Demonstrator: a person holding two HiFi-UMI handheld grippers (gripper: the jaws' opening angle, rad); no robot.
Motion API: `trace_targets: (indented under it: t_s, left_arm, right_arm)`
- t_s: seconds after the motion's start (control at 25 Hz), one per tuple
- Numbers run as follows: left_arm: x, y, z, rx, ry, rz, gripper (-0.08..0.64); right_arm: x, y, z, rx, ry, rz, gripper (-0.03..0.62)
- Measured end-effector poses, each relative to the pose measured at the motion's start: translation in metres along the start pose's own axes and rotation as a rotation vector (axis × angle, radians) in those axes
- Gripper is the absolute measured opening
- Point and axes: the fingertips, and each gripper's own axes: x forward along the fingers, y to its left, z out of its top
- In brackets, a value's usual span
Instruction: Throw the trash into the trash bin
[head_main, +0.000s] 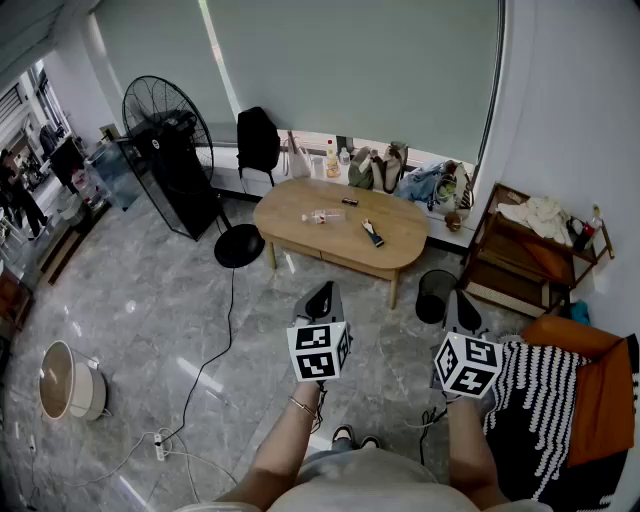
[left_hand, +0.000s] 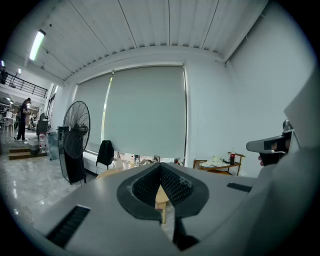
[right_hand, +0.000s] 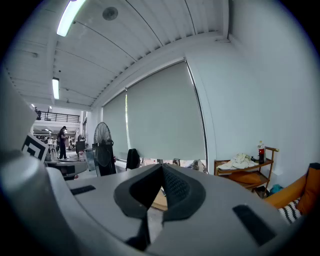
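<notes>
Two claws closed, empty: left claw, right claw; risk: I nudge plastic bottle, it rolls off wooden table.

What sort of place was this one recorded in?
Likely a lounge corner of an office or studio: a low oval wooden table, a large standing fan, and a wooden shelf near an orange sofa.

Left gripper: jaws met at the tips, nothing between them. Wooden table showed just beyond. Standing fan stood left, wooden shelf right, window blind drawn behind.
</notes>
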Motion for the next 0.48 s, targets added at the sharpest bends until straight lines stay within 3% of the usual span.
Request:
trace_targets:
  t_s: [0.48]
  left_arm:
    - [0.0016,0.0060,0.0010,0.004,-0.004,-0.010,0.012]
  right_arm:
    - [0.0002,0.0028,-0.0048,0.021,-0.003,-0.020,0.006]
